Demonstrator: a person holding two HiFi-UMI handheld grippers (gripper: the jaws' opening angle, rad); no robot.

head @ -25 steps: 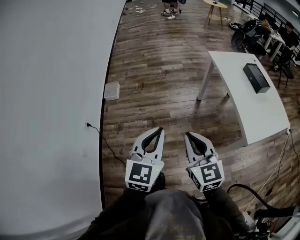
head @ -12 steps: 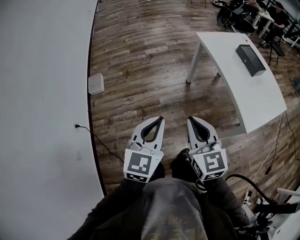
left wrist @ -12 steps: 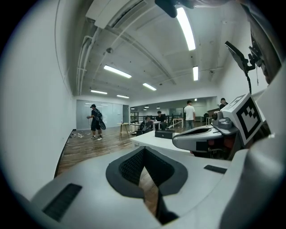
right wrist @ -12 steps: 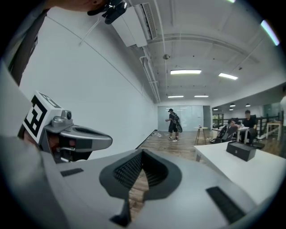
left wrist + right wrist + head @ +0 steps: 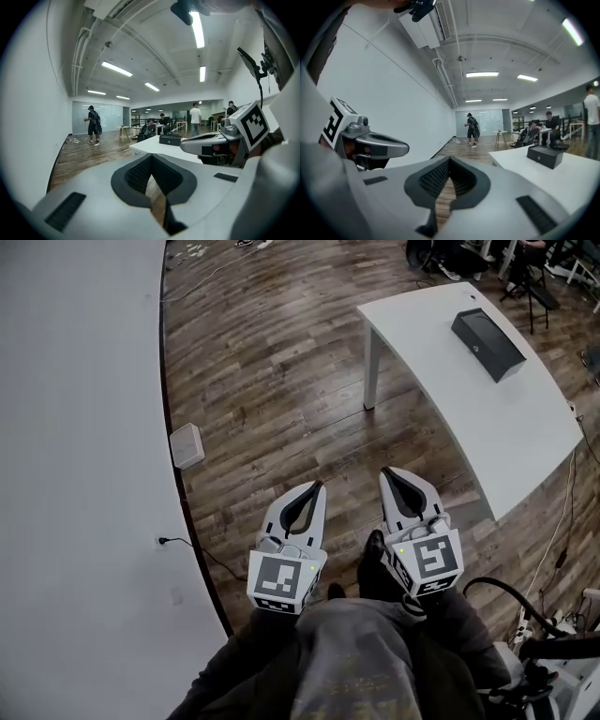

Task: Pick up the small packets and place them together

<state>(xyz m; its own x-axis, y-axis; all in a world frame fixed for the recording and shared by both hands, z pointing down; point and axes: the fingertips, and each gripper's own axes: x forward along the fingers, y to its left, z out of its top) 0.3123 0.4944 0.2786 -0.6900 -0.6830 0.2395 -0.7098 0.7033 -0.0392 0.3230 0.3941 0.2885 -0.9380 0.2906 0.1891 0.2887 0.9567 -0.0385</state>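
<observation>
No small packets show in any view. In the head view my left gripper (image 5: 318, 486) and right gripper (image 5: 385, 472) are held side by side in front of the person's body, over the wooden floor, both pointing forward. Each has its jaws shut with nothing between them. In the left gripper view my left gripper (image 5: 151, 157) has its tips meeting, and the right gripper's body shows at the right. In the right gripper view my right gripper (image 5: 450, 160) has its tips closed too, with the left one at the left.
A white table (image 5: 506, 418) stands ahead to the right with a black box (image 5: 487, 343) on it. A white wall (image 5: 75, 427) runs along the left, with a small white box (image 5: 186, 445) at its foot and a cable (image 5: 202, 554) from a socket. People stand and sit far off.
The head view has swung: the table and the white floor box sit nearer now. Both grippers keep the same shut pose in front of the body.
</observation>
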